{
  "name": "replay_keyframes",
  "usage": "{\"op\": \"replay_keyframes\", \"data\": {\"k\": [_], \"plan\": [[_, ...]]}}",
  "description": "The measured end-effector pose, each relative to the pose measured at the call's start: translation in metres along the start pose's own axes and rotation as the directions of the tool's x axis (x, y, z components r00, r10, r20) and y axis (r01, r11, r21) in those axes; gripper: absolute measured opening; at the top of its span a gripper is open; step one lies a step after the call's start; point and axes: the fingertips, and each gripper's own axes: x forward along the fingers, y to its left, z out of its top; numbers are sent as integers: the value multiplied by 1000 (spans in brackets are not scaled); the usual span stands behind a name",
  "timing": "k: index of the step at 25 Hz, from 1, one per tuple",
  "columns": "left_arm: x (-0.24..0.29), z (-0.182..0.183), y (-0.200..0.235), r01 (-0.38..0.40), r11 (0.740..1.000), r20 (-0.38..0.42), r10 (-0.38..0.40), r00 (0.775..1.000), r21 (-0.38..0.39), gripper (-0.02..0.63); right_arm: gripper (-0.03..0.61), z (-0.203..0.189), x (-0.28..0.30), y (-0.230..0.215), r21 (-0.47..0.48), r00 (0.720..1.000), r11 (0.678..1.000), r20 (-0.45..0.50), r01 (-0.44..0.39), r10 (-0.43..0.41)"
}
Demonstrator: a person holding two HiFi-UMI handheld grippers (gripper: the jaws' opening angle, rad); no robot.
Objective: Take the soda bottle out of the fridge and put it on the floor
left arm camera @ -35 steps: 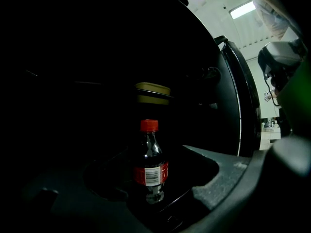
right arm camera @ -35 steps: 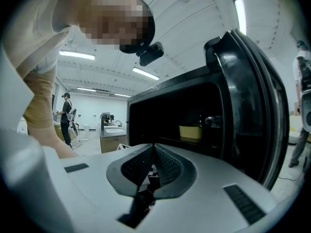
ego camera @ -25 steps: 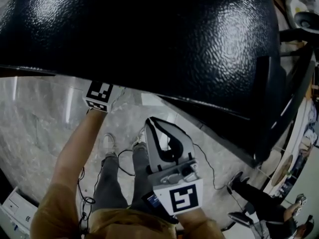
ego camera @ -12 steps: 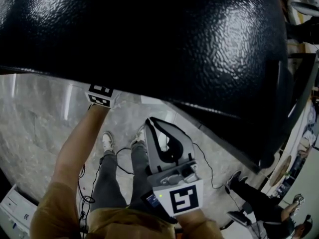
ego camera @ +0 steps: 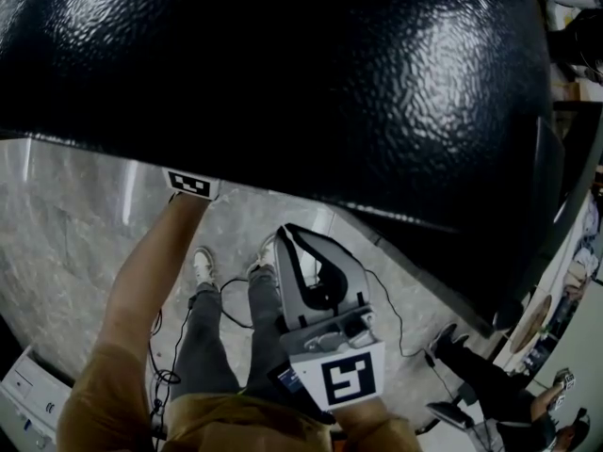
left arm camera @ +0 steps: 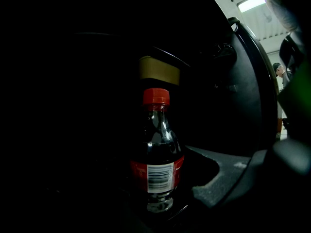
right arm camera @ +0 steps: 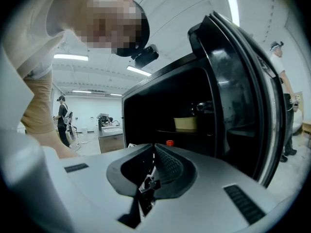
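Left gripper (ego camera: pixel 191 184) reaches in under the fridge's (ego camera: pixel 283 73) pebbled black top, which hides all of it from the head view but a strip of its marker cube. Its jaws stand wide apart. The soda bottle (left arm camera: pixel 156 154) is upright just ahead between them, clear of the one pad that the dark lets show. Right gripper (ego camera: pixel 286 235) hangs outside the fridge front, jaws pressed together on nothing.

A pale marbled floor (ego camera: pixel 66 243) spreads below the fridge front, and the fridge door (right arm camera: pixel 243 91) stands swung open at its right side. Inside, on a shelf above and behind the bottle, sits a yellowish tub (left arm camera: pixel 159 70).

The bottle holds a dark drink under a red cap (left arm camera: pixel 156 96). Its red label (left arm camera: pixel 156 177) carries a white barcode panel, and no words on it can be read.

A second ago the whole face of the left cube lay outside the fridge's top edge; it has since slid deeper beneath. The right gripper has kept its place.
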Motion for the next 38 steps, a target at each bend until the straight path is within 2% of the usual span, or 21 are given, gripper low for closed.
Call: {"op": "replay_keyframes", "data": {"k": [12,21,28,34,38], "plan": [[-7,-11,-2,20,999,17,-19,1000,-33,307,5,-18,3,5,15,1000,1000,-4,-9,9],[-36,31,-12,31,1000,76,-31,997,4,307,5,-6,-2,16,4,999,1000,16,-29,29],[-76,62,-15,40,999,162,-45,986,35,307,5,-2,-7,37,-20,998,999,25,-51,51],[-111,74,-13,36,998,174,-43,984,43,307,5,7,-11,60,-35,998,997,23,-63,63],[-132,70,-13,38,999,167,-42,985,26,307,5,6,-10,69,-53,997,996,16,-71,72]]}}
